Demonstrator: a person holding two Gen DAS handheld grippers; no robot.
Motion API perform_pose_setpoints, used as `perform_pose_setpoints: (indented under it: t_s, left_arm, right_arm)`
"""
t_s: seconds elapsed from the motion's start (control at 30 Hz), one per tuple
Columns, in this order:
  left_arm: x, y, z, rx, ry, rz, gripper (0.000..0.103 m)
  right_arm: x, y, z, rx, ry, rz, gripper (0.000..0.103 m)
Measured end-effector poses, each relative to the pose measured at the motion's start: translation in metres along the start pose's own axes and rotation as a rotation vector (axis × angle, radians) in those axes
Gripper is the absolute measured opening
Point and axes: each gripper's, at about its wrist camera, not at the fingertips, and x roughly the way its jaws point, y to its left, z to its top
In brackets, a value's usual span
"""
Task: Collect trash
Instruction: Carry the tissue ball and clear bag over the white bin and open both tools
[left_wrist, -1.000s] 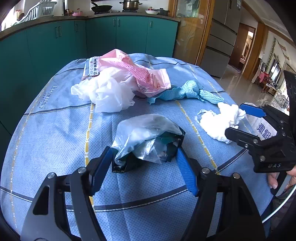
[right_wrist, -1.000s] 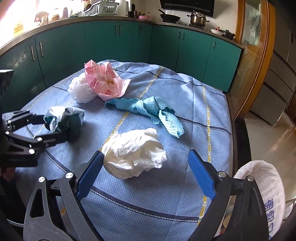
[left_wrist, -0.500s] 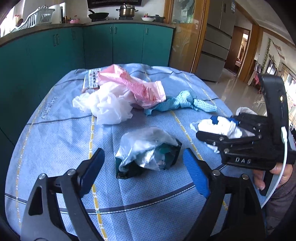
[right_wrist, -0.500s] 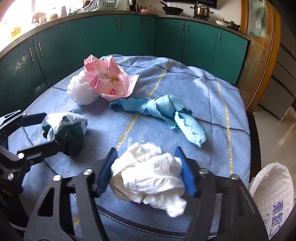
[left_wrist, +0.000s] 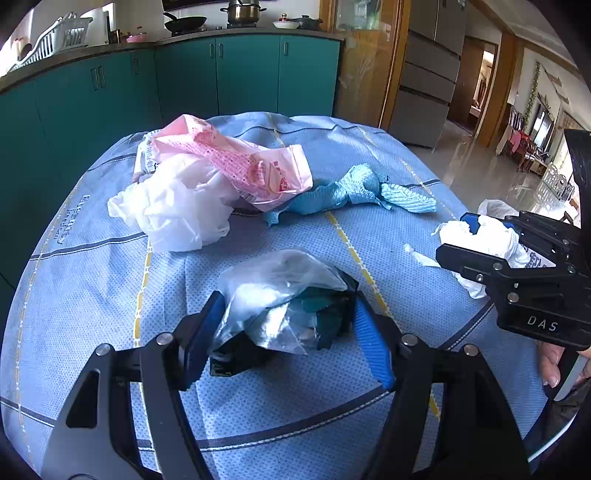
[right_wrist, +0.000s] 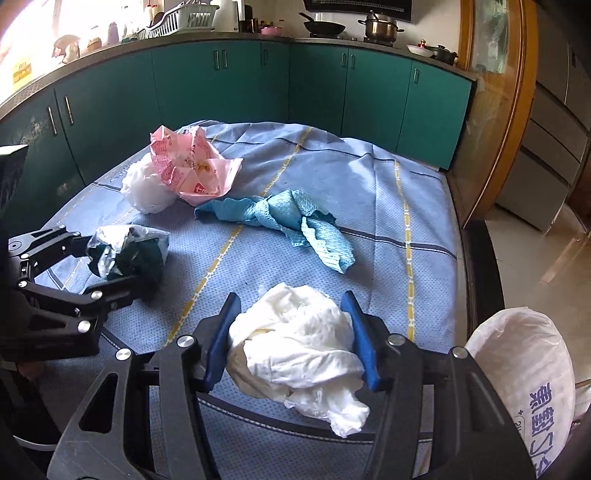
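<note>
A crumpled clear-and-dark-green bag bundle (left_wrist: 280, 280) lies on the blue tablecloth (left_wrist: 92, 295). My left gripper (left_wrist: 288, 299) is closing on it, both blue pads against its sides. The right wrist view shows that bundle (right_wrist: 129, 251) and the left gripper (right_wrist: 122, 258) at the left. My right gripper (right_wrist: 291, 299) is closing too, its pads pressing a white crumpled wad (right_wrist: 295, 339) near the table's front right. From the left wrist view, the right gripper (left_wrist: 458, 236) and wad (left_wrist: 491, 240) sit at the right edge.
Farther back lie a pink printed bag (left_wrist: 240, 166), a white plastic bag (left_wrist: 173, 206) and a teal cloth (left_wrist: 351, 192). A white sack with blue print (right_wrist: 528, 369) stands beside the table at the right. Green cabinets (right_wrist: 221, 92) ring the far side.
The left jaws opened wide around the bag bundle, then came in against it. The right jaws, wide around the white wad a second ago, have closed on it.
</note>
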Motion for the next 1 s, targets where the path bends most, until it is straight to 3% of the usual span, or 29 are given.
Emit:
perform_pose_setpoints:
  t_s: [0.27, 0.47, 0.57, 0.77, 1.0]
  left_arm:
    - [-0.034, 0.011, -0.007, -0.031, -0.093, -0.017, 0.062]
    - [-0.069, 0.000, -0.002, -0.010, -0.202, 0.083, 0.062]
    - [-0.080, -0.008, 0.001, 0.002, -0.239, 0.095, 0.062]
    - [-0.086, -0.030, 0.012, 0.015, -0.284, 0.060, 0.062]
    - [-0.083, -0.090, 0.024, 0.089, -0.306, -0.032, 0.062]
  right_arm:
    - [-0.009, 0.005, 0.000, -0.019, -0.029, -0.018, 0.056]
    - [-0.030, 0.008, -0.007, -0.054, -0.068, -0.042, 0.056]
    - [-0.038, 0.008, -0.011, -0.065, -0.087, -0.056, 0.056]
    - [-0.066, -0.016, -0.020, -0.011, -0.161, -0.100, 0.056]
    - [-0.105, -0.077, -0.049, 0.129, -0.208, -0.232, 0.056]
